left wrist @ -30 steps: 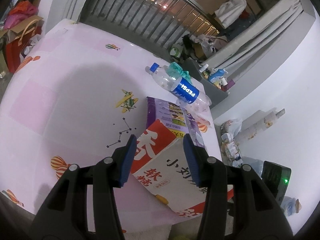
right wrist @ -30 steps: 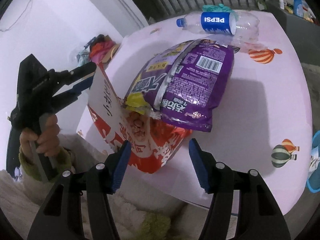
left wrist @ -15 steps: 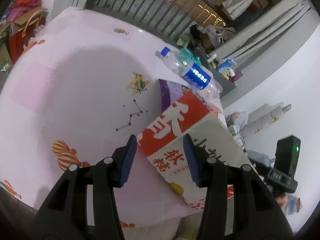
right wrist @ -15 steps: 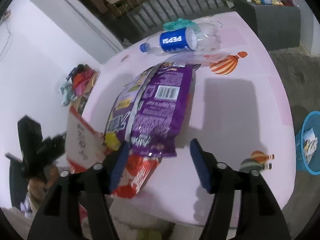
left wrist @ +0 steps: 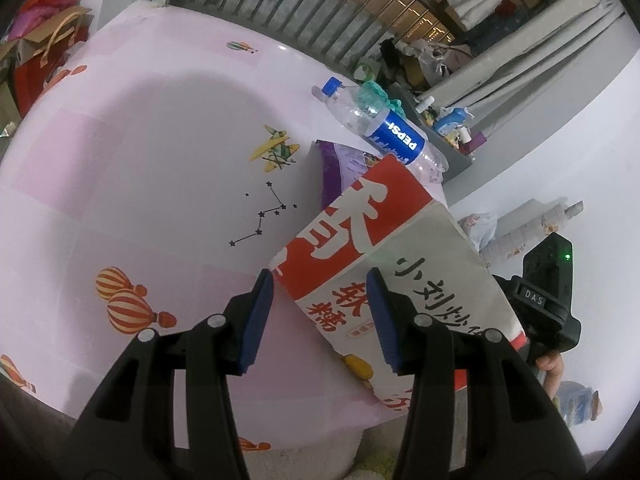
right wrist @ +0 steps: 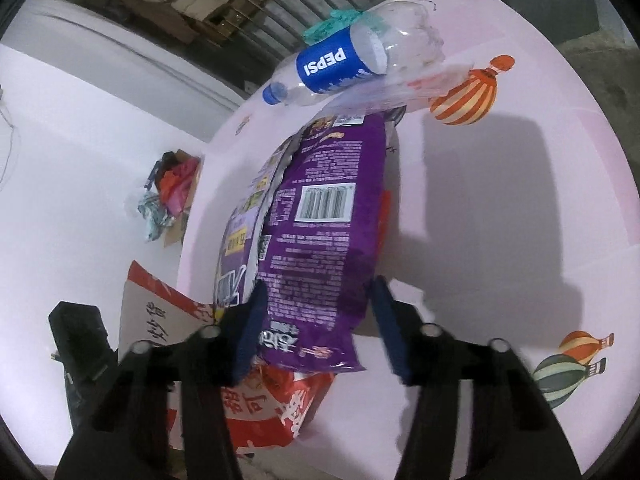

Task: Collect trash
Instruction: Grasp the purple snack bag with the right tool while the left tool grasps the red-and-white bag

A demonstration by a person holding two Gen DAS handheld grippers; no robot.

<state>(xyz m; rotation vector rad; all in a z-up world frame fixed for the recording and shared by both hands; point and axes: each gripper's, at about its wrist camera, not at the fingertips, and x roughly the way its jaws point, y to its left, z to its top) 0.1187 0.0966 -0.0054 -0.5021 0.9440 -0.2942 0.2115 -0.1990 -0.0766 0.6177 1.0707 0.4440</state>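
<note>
Purple bag (right wrist: 316, 240) btwn closing right gripper (right wrist: 318, 330) jaws, right pad apart.

Glossy purple foil bag (right wrist: 320, 216), clear plastic bottle (right wrist: 360, 56), smooth pink tablecloth (left wrist: 132, 168)

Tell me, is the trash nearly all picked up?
Not nearly. Done: nothing looks put away yet. In hand: the left gripper looks clamped on the red and white bag. The right gripper has just been closing its jaws around the purple bag, though a firm pinch isn't clear. Left: the bottle and a green scrap lie on the table.
</note>
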